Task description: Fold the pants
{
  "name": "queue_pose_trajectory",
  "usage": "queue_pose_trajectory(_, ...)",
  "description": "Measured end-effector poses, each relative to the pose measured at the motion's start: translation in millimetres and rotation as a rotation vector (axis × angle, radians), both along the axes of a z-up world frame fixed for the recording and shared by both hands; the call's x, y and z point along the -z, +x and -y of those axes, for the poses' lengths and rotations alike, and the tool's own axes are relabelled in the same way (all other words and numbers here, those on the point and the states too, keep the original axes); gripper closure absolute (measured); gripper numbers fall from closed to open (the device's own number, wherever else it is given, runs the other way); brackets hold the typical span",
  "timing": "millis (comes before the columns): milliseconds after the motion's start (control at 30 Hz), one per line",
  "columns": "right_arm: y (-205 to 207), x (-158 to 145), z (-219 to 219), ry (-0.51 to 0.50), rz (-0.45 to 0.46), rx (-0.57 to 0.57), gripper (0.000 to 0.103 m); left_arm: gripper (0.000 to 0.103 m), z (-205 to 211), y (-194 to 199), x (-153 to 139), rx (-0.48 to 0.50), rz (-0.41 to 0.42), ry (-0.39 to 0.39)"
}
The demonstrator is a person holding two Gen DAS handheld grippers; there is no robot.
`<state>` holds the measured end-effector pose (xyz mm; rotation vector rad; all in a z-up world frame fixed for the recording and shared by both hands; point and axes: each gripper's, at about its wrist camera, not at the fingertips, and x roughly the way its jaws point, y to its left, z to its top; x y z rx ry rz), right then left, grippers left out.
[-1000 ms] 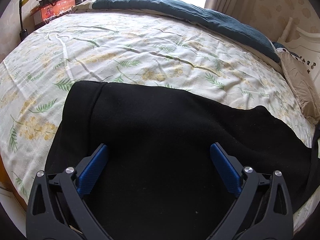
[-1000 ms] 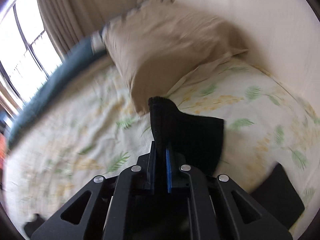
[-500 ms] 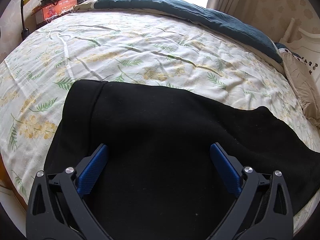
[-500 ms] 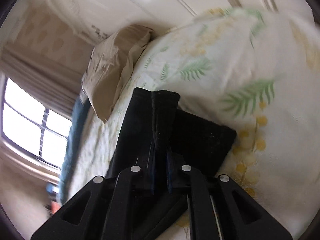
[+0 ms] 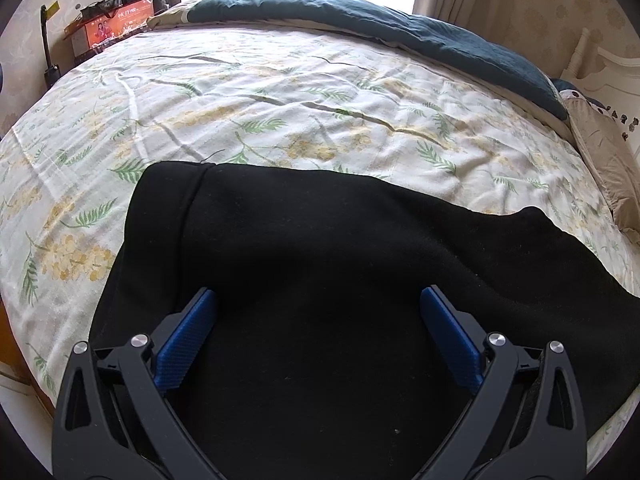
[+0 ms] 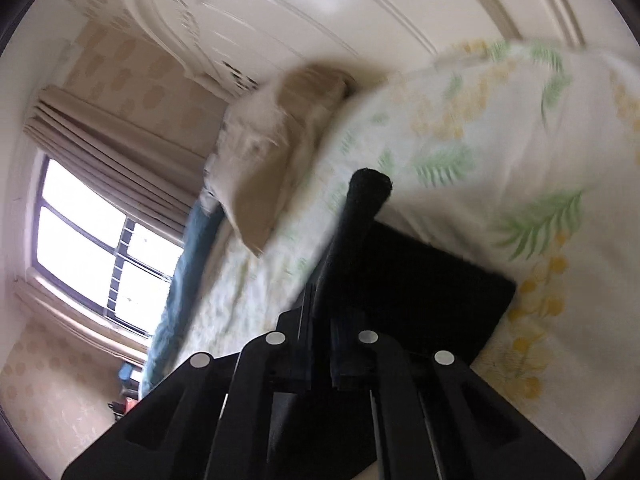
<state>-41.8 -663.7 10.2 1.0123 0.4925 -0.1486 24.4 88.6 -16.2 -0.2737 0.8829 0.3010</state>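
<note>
Your left gripper [image 5: 318,312] stands with its jaws spread wide, blue pads [image 5: 186,338] apart and pressing on nothing, angled down over the black pants [image 5: 320,248], which lie flat on the floral bedsheet [image 5: 280,92] directly beneath and ahead of it. Your right gripper [image 6: 324,312] is clamped tight on a fold of the pants [image 6: 420,284]; the pinched cloth stands up past its fingertips, the rest trailing right across the sheet. Farther off lie a tan pillow [image 6: 264,160], the teal duvet [image 5: 400,28] and the window [image 6: 96,248].
</note>
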Motion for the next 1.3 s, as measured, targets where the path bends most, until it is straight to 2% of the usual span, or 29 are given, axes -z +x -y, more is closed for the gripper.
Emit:
queue_pose_trajectory(67,-10,-10,2,-0.018,0.014,0.014,0.098,0.002,0,-1,0,0.005,-0.003,0.0)
queue_pose_trajectory(133,-18,-6,5,-0.024,0.002,0.014,0.098,0.002,1,-1,0,0.003,-0.001,0.0)
queue_pose_trajectory(300,-29,49,21,0.077,-0.073,0.047,0.098,0.002,3,-1,-1,0.011,0.0,0.01)
queue_pose_trajectory(367,-32,60,23,0.103,-0.042,0.05,0.099,0.002,4,-1,-1,0.016,-0.001,0.013)
queue_pose_trajectory(433,-31,58,22,0.092,-0.023,0.036,0.099,0.002,3,-1,-1,0.019,0.001,0.013)
queue_pose_trajectory(600,-45,52,15,0.131,0.024,0.002,0.088,0.002,3,-3,0,0.029,0.016,0.012)
queue_pose_trajectory(667,-53,52,6,0.159,0.053,-0.001,0.076,0.002,3,-4,1,0.035,0.02,0.018)
queue_pose_trajectory(767,-62,52,-26,0.212,0.079,-0.051,0.075,0.002,4,-4,1,0.032,0.022,0.023)
queue_pose_trajectory(867,-63,55,-70,0.251,0.091,-0.151,0.075,0.002,3,-5,1,0.035,0.023,0.019)
queue_pose_trajectory(1067,-45,64,-167,0.298,0.054,-0.392,0.075,0.002,4,-5,0,0.036,0.024,0.019)
queue_pose_trajectory(1200,-33,75,-207,0.308,0.022,-0.458,0.075,0.002,5,-6,-1,0.036,0.029,0.017)
queue_pose_trajectory(1233,-31,74,-212,0.288,0.022,-0.457,0.079,0.002,5,-6,-1,0.038,0.03,0.016)
queue_pose_trajectory(1267,-29,72,-217,0.262,0.015,-0.461,0.095,0.002,5,-7,-1,0.039,0.031,0.014)
queue_pose_trajectory(1300,-27,70,-222,0.24,0.005,-0.48,0.101,0.002,4,-6,-1,0.041,0.032,0.013)
